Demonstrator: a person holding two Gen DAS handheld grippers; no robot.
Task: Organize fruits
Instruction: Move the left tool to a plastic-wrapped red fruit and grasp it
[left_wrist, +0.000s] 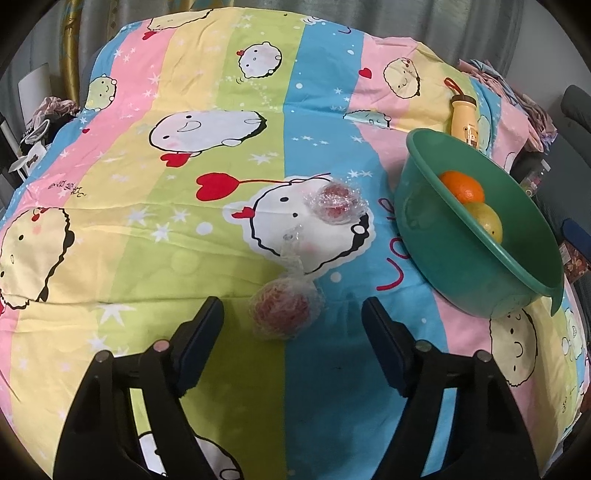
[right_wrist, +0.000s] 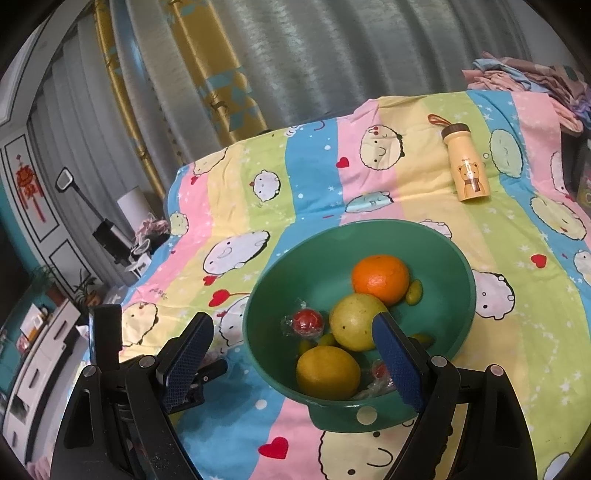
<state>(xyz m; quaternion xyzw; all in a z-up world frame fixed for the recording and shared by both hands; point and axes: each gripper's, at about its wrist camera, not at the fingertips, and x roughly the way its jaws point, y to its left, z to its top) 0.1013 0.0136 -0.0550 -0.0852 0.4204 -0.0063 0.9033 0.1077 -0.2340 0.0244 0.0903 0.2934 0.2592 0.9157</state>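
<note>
Fruits half gathered: two wrapped red ones lie on the bedspread, the rest sit in the green bowl.

Nearest the left gripper (left_wrist: 291, 314), a red fruit in clear wrap (left_wrist: 282, 314) lies on the bedspread (left_wrist: 110, 221) between the spread jaws, neither pad touching it, so the gripper seems lined up to take it next. A twisted strand of wrap runs from it to a second wrapped red fruit (left_wrist: 338, 205) further off, which suggests the two may lift together. Beyond, to the right, the green bowl (left_wrist: 436, 258) stands on the bedspread as the collecting place. The right gripper (right_wrist: 291, 354) hangs unclenched and empty above the bowl's near rim, probably waiting. Inside are an orange (right_wrist: 380, 278), two large yellow fruits (right_wrist: 356, 321), some small yellow ones and wrapped red ones. Far back a yellow bottle (right_wrist: 467, 170) lies on its side.
</note>
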